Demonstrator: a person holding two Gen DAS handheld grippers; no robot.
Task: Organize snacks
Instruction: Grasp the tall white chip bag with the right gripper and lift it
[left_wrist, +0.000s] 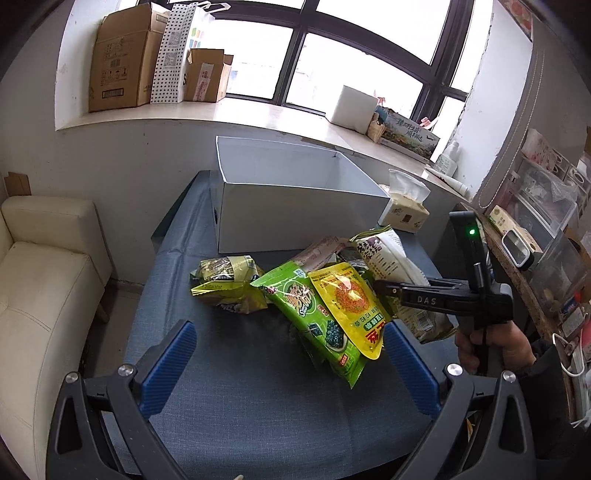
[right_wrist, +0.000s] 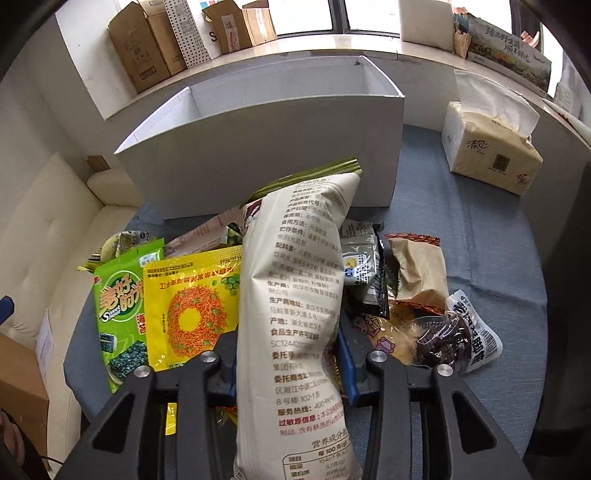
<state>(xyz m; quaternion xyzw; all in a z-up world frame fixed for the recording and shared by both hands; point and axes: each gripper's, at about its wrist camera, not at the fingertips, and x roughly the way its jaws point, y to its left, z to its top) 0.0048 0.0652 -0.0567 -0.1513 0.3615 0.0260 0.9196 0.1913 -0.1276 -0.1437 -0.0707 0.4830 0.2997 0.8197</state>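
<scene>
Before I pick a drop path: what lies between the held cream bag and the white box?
Only bare blue cloth separates the cream bag from the white box, as the right wrist view shows.

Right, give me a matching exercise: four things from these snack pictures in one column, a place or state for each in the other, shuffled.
Things:
1. white box
2. tall white snack bag
3. tissue pack
4. left gripper

Places or states:
a. open, holding nothing
b. clamped in the right gripper
c. on the blue cloth, right of the box
d. open-topped, behind the snack pile

Pairs: 1-d, 2-b, 3-c, 4-a
</scene>
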